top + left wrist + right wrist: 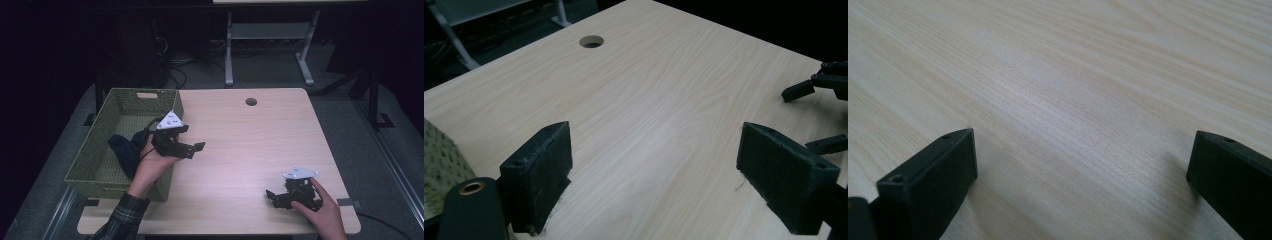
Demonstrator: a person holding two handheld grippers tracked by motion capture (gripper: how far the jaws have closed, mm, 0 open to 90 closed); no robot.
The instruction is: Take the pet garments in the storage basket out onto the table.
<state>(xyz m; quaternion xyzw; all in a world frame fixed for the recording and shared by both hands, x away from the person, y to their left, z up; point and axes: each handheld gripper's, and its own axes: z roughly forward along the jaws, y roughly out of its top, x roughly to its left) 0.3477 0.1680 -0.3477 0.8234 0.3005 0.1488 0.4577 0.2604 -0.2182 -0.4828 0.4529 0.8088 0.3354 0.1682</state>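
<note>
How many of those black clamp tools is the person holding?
2. The left hand-held gripper is by the green basket, which holds a dark cloth; the right hand-held gripper rests low near the table's front right corner.

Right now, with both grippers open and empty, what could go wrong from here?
1. The dark cloth lies in the basket behind the left gripper, whose camera faces the table, so a reach back may go blind.
2. That basket's corner overhangs the table edge; a push could tip it.
3. The right gripper sits low and may scrape the wood.
</note>
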